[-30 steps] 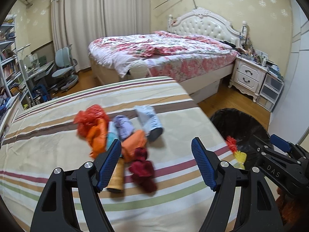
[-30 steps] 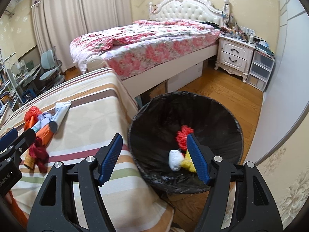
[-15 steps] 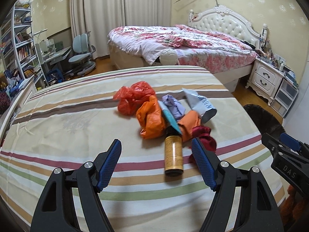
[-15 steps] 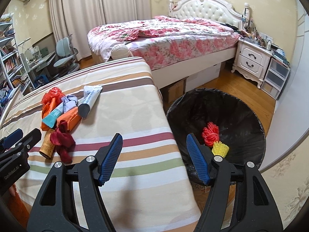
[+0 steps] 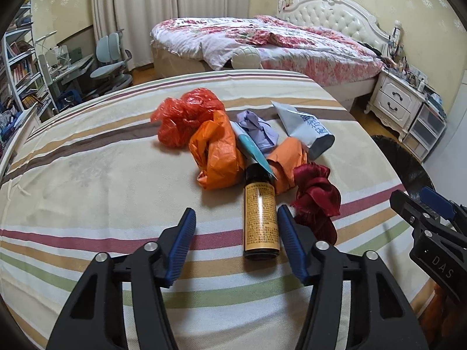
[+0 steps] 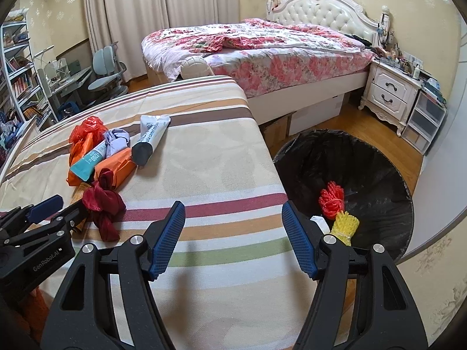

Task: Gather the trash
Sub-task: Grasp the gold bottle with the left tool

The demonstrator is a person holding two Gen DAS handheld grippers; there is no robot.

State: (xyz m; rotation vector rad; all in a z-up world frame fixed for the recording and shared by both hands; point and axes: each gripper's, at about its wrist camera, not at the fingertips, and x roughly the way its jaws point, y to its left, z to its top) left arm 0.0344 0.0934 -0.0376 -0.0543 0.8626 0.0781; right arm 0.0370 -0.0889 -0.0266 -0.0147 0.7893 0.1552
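Note:
A pile of trash lies on the striped table (image 5: 87, 180): a brown bottle with a yellow label (image 5: 260, 218), a dark red cloth (image 5: 316, 201), orange bags (image 5: 217, 154), a red bag (image 5: 186, 116), a teal tube (image 5: 252, 148), a lilac wad (image 5: 258, 129) and a grey-white tube (image 5: 309, 131). My left gripper (image 5: 235, 224) is open and empty, low over the table, with the bottle's near end between its fingers close to the right one. My right gripper (image 6: 233, 221) is open and empty over the table's right edge, beside the black-lined bin (image 6: 367, 163).
The bin holds a red net (image 6: 331, 199), a yellow net (image 6: 346, 227) and something white. A floral bed (image 6: 262, 43) stands behind, a white nightstand (image 6: 389, 93) at the right, a desk with chairs (image 5: 108, 52) and shelves at the left.
My left gripper has swung left from the bin side and come down close over the bottle. My right gripper has swung left from over the bin to the table's edge.

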